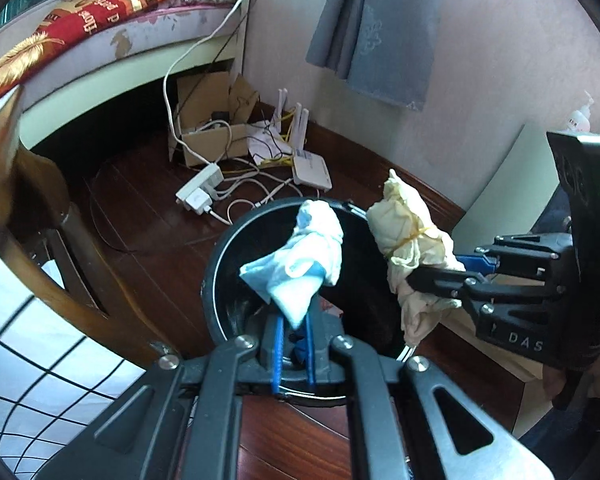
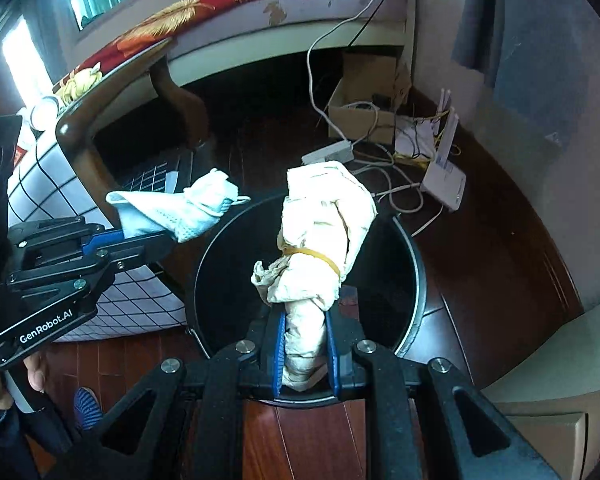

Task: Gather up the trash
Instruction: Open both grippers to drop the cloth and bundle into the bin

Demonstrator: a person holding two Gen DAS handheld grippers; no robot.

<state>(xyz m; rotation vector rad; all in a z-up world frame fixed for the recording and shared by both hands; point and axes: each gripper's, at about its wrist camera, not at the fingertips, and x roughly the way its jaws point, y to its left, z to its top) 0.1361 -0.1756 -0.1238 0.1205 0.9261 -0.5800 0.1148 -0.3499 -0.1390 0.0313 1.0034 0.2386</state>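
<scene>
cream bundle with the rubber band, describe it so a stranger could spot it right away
Find the round black bin on the dark wood floor. Above its opening the right gripper clamps a crumpled cream bundle cinched by a yellow rubber band. The wad beside it, in the left gripper, is white and blue.

Place: I am looking into a home bedroom.
Bed: a mattress [image 1: 148, 36] with a red patterned blanket [image 1: 80, 20] lies along the far side.
Floor: I see dark wood boards [image 1: 148, 216].
Clutter: a cardboard box [image 1: 208, 136], a power strip [image 1: 200, 188], a router [image 1: 310, 170] and loose cables [image 1: 256, 196] sit in the corner.
Wall: a grey curtain [image 1: 376, 32] hangs on a plain wall.
Bin: a black bin [image 2: 418, 276] stands on the floor.
Furniture: a wooden chair [image 1: 60, 216] is beside me.
</scene>
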